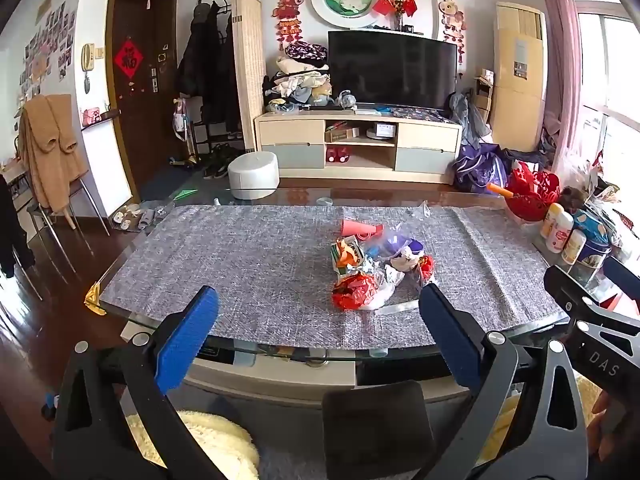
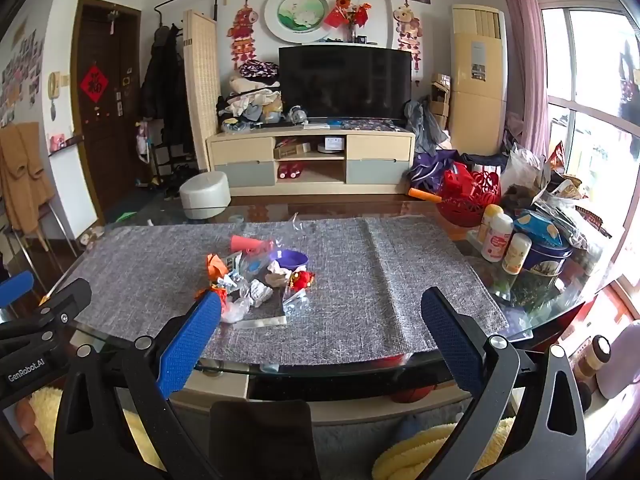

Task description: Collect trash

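Grippers: I am holding left gripper [image 1: 320, 332] and right gripper [image 2: 320, 332] spread, empty.
Risk: loose trash pile [image 1: 370, 270] scattering across grey mat [image 1: 240, 264].

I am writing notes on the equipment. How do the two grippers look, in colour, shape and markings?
Both are alike: black angular frames with triangular cut-outs and silver rivets, each carrying two textured blue finger pads. The left gripper bears white lettering "GenRobot.AI", seen from the right wrist view; the right gripper shows "DAS". No cables or sleeves show.
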The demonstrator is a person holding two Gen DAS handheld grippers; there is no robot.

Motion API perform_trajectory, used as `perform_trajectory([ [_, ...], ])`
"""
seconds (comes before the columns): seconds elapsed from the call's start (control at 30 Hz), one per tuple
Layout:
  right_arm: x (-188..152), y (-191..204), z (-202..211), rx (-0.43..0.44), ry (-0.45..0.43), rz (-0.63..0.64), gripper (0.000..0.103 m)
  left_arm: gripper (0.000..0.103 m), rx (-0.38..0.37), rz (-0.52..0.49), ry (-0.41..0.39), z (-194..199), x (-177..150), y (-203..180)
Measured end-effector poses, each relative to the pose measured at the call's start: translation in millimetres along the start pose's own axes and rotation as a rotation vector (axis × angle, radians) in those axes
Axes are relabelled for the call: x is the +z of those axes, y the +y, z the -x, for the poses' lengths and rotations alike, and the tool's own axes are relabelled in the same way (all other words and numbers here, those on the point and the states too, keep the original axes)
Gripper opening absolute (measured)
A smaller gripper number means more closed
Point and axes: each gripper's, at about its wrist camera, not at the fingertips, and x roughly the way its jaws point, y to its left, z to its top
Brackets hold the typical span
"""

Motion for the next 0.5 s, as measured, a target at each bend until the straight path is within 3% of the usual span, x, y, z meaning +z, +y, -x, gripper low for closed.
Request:
perform_trajectory([
  [0.5,0.1,0.2,1.7,0.001,-0.002,0.000,0.100,0.095,-0.001,-0.003,-0.006,10.3,18.5,13.8],
])
